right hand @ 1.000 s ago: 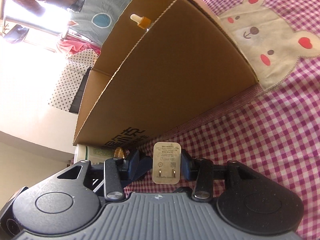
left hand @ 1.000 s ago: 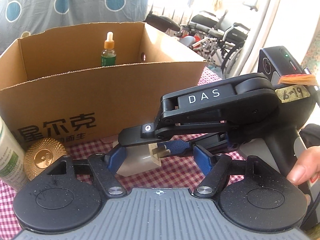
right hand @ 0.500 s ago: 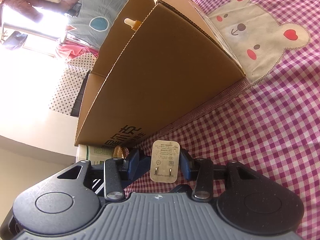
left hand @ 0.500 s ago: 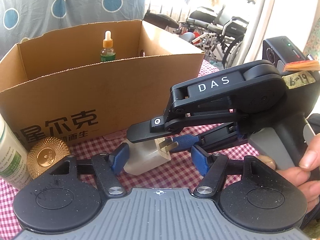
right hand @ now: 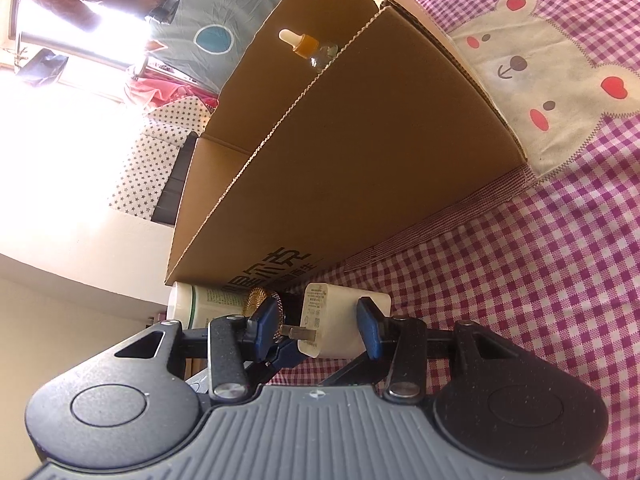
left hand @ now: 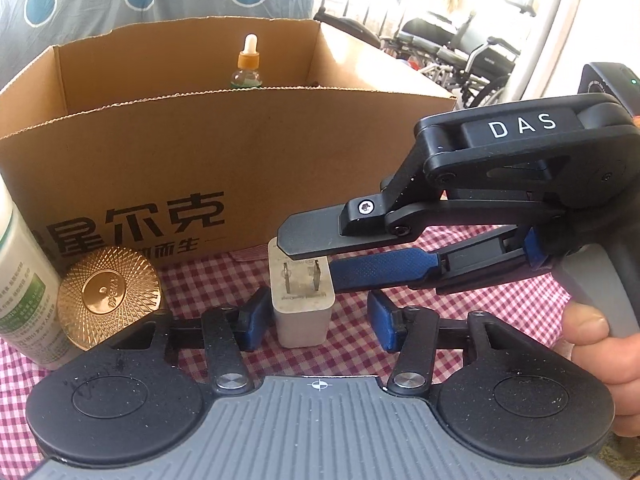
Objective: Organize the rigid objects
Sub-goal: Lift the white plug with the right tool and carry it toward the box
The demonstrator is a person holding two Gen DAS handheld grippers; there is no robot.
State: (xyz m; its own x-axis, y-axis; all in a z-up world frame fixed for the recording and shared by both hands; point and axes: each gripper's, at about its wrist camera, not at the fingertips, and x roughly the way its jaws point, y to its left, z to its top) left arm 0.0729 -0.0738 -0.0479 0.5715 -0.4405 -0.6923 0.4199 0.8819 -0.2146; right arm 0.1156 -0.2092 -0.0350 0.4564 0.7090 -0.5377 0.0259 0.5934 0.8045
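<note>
White charger point(left hand: 303, 304) pinched in right tongs point(left hand: 320, 260), prongs facing left camera, long axis upright. Left tongs point(left hand: 316, 320) just been closing, spread either side of charger, not pressing yet. Cardboard box point(left hand: 200, 152) right behind, above checked worktop point(left hand: 460, 300).

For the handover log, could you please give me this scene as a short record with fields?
Held item: white charger, prongs showing
Right gripper: shut on the white charger
Left gripper: open around the white charger, jaws have just been closing, one pad not touching it
Container: cardboard box behind, dropper bottle standing inside
In front of the box: gold lid, white bottle
</note>
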